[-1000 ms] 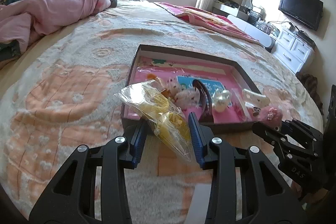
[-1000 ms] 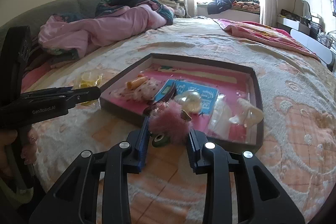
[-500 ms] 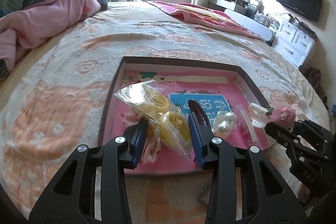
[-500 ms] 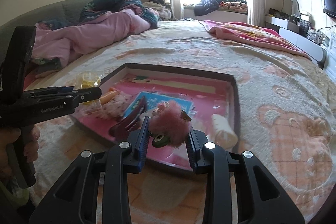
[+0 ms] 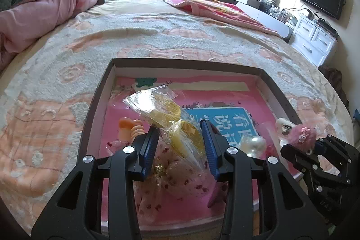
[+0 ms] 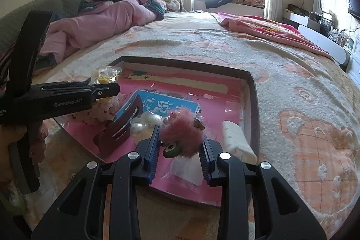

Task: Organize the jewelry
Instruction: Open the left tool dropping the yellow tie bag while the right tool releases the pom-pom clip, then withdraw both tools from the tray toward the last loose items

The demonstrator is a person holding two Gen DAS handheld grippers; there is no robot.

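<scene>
We count one shallow box [image 5: 96, 109] with a pink floor lying on the bed blanket [image 5: 56, 87], and two grippers working over it. In the left gripper [image 5: 178, 138] we hold one clear bag of yellow bands [image 5: 173, 125], its blue pads pinching the bag's lower part while the upper part sticks up above the fingers. That gripper tilts downward over the box's left half, and in the right wrist view a hand [image 6: 13, 136] grips its handle at the left edge.

Inside the box, going left to right, we see one orange spiral hair tie [image 5: 132, 128], one pale mesh bow with red dots [image 5: 180, 177], one dark red hair clip [image 6: 123, 127], one blue card with white characters [image 6: 157, 102], one pearly ornament [image 6: 144, 124] and one white folded piece [image 6: 236, 141] against the right wall.

In the right gripper [image 6: 181, 145] we hold one pink furry hair clip [image 6: 182, 131], squeezed between both pads. It hangs tilted downward above the box's near right part.
</scene>
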